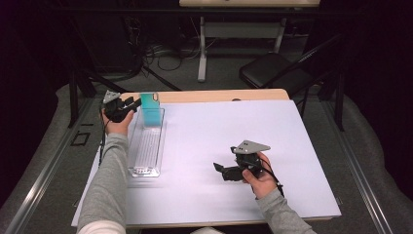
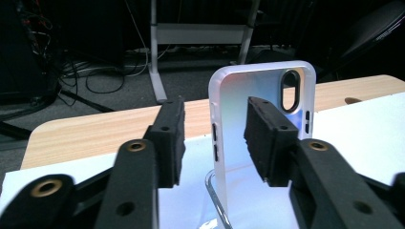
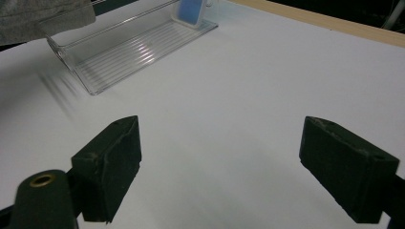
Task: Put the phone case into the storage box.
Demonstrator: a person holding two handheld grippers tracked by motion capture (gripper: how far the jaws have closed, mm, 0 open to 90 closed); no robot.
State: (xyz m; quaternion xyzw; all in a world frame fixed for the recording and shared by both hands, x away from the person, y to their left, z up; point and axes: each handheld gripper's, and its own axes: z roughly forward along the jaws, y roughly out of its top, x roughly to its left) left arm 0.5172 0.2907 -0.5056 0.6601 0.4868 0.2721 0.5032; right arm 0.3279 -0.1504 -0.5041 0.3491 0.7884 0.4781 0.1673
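Note:
A translucent phone case [image 1: 150,109] with a blue-green sheen stands upright at the far end of a long clear plastic tray [image 1: 146,148] on the left of the table. In the left gripper view the case [image 2: 239,95] rises from the tray's rim [image 2: 212,191], camera cutout at its top. My left gripper [image 1: 135,103] [image 2: 216,114] is open around it. One pad [image 2: 267,138] lies by the case's face, and the other pad [image 2: 172,138] stands off from its edge. My right gripper [image 1: 220,169] [image 3: 219,138] rests open low over the white sheet, nothing between its jaws.
A white sheet [image 1: 219,136] covers most of the wooden table [image 1: 219,95]. Beyond the far edge are a dark folding chair [image 1: 272,68], a white desk leg [image 1: 202,48] and floor cables [image 1: 160,51]. The tray [image 3: 129,47] lies to the right gripper's upper left.

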